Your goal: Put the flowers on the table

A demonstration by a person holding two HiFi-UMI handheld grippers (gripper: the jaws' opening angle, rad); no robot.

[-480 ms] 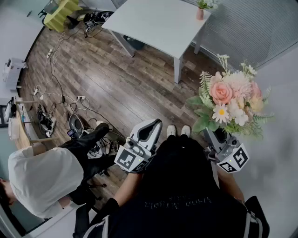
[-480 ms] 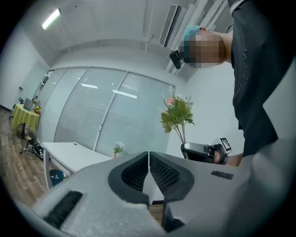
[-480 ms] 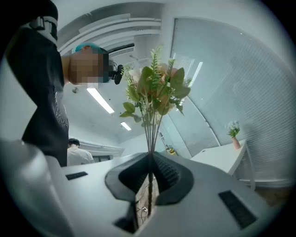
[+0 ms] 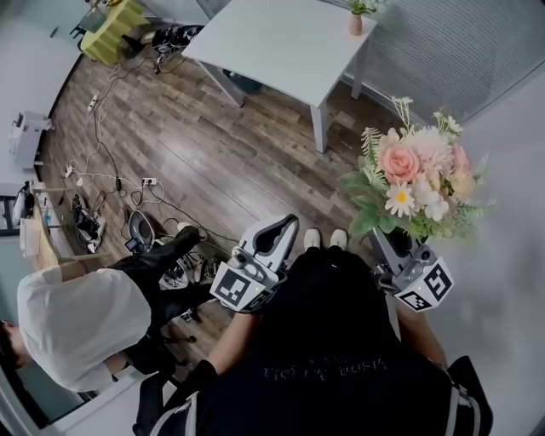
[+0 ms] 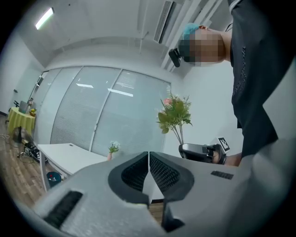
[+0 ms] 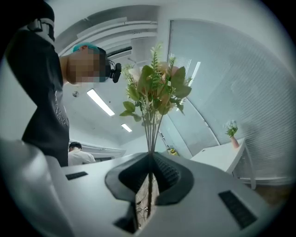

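Note:
A bouquet of pink, white and yellow artificial flowers (image 4: pixel 419 180) stands upright at the right of the head view. My right gripper (image 4: pixel 385 241) is shut on its green stems (image 6: pixel 150 134), which run up between the jaws in the right gripper view to the leafy heads (image 6: pixel 157 88). My left gripper (image 4: pixel 281 228) is held in front of my body, shut with nothing in it. The same bouquet (image 5: pixel 175 113) shows in the left gripper view above the right gripper (image 5: pixel 203 152). The white table (image 4: pixel 281 43) stands far ahead across the wood floor.
A small pink vase with flowers (image 4: pixel 356 19) stands on the table's far right corner. A seated person in a white shirt (image 4: pixel 72 328) is at lower left. Cables and power strips (image 4: pixel 111 179) lie on the floor at left. A frosted glass wall (image 4: pixel 451 51) runs behind the table.
The bouquet and right gripper have shifted slightly up and left in the head view. The table sits a little further left too. The left gripper has barely moved.

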